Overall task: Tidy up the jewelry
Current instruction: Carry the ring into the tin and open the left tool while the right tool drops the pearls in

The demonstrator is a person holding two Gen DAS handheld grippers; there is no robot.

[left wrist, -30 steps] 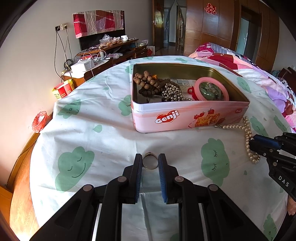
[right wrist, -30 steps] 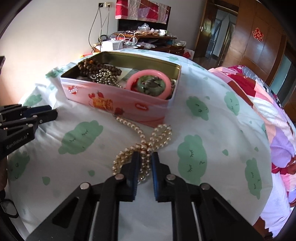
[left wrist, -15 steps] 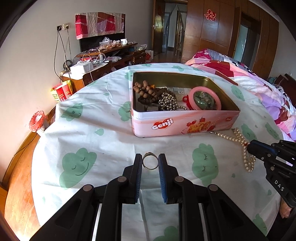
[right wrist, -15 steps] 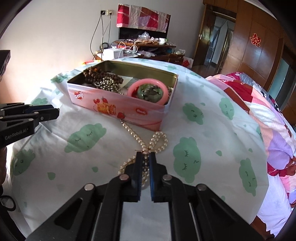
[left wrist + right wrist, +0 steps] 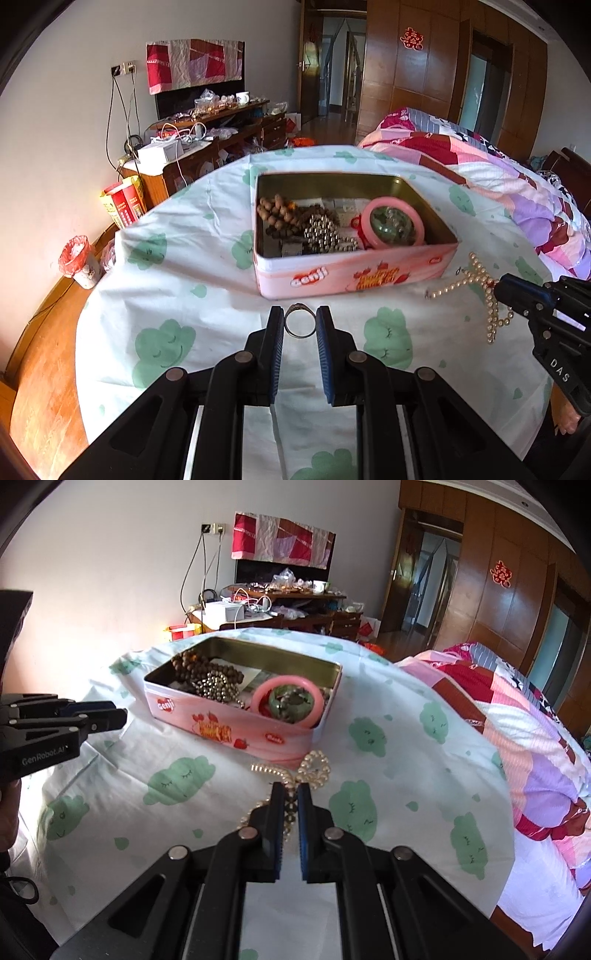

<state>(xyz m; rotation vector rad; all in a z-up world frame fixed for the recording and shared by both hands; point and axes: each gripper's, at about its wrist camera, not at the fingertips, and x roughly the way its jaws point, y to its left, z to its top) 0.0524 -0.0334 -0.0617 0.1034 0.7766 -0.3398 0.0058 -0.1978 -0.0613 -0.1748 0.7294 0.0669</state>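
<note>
- Left gripper (image 5: pixel 300 325) is on the left, up off the bench (image 5: pixel 184 266). Its 2 fingers pinch a small metal ring (image 5: pixel 300 320) at its sides. The ring stands up between the blue pads.
- Bench has a white cloth w/ green clouds.
- In the middle, just past the ring, sits a pink tin box (image 5: pixel 351 275), lid off.
- Inside the box, left to right: brown wood beads (image 5: pixel 279 218), shiny silver beads (image 5: pixel 325 232), then a pink bangle (image 5: pixel 391 227) around a green stone thing (image 5: pixel 392 224).
- Right of the box, near its front corner, is a pearl necklace (image 5: pixel 476 284). Part of it hangs in the air, part lies on the cloth.
- Right gripper (image 5: pixel 291 797) is on the right. Fingers are pressed close together & pinch the pearl strands between them. A loop of pearls rests on the cloth by the box; more pearls hang under the fingers.
- Far right, beside the bench: a bed w/ a pink, red & purple quilt (image 5: pixel 517 184).
</note>
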